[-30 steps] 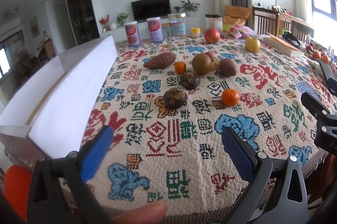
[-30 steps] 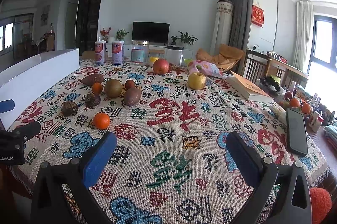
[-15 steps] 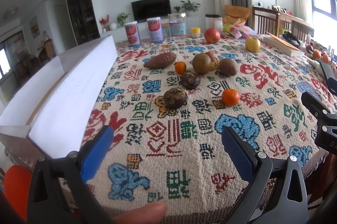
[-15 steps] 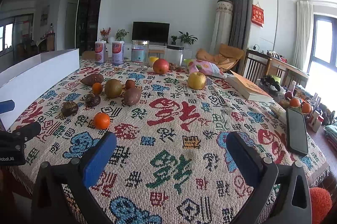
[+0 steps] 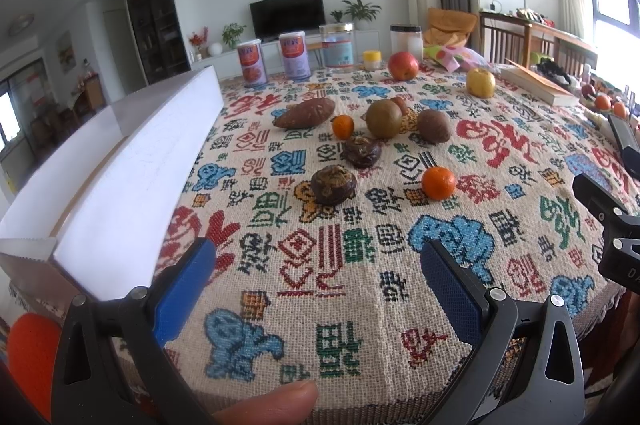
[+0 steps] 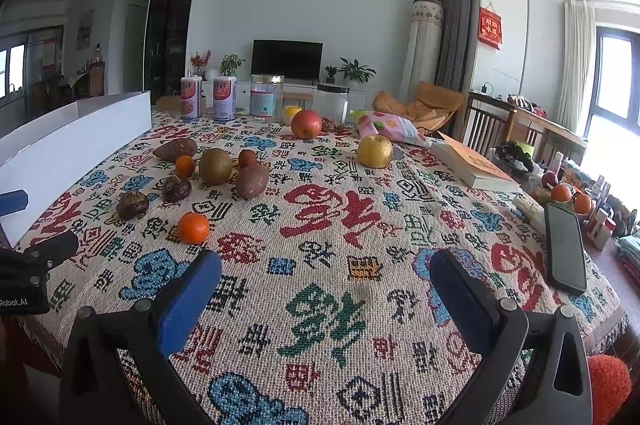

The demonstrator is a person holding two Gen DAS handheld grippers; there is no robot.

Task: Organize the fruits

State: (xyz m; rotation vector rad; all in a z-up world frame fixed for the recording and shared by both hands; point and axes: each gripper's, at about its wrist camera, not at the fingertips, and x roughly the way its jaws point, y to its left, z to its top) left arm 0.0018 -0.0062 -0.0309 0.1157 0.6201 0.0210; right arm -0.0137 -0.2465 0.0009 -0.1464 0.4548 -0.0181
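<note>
Fruits lie scattered on a patterned tablecloth (image 5: pixel 360 285). Nearest my left gripper (image 5: pixel 316 265) are a dark wrinkled fruit (image 5: pixel 333 184) and a small orange (image 5: pixel 438 182). Behind them sit a second dark fruit (image 5: pixel 362 152), another small orange (image 5: pixel 343 126), a sweet potato (image 5: pixel 305 112), a green-brown round fruit (image 5: pixel 384 118) and a brown one (image 5: pixel 433 125). A red apple (image 6: pixel 306 124) and a yellow apple (image 6: pixel 374 151) rest farther back. Both the left gripper and my right gripper (image 6: pixel 324 275) hover open near the table's front edge, holding nothing.
A long white box (image 5: pixel 132 161) runs along the table's left side. Cans and jars (image 5: pixel 295 55) line the far edge. A book (image 6: pixel 474 163), a snack bag (image 6: pixel 386 125) and a black phone (image 6: pixel 565 253) lie on the right. A fingertip (image 5: pixel 272 401) shows at the bottom.
</note>
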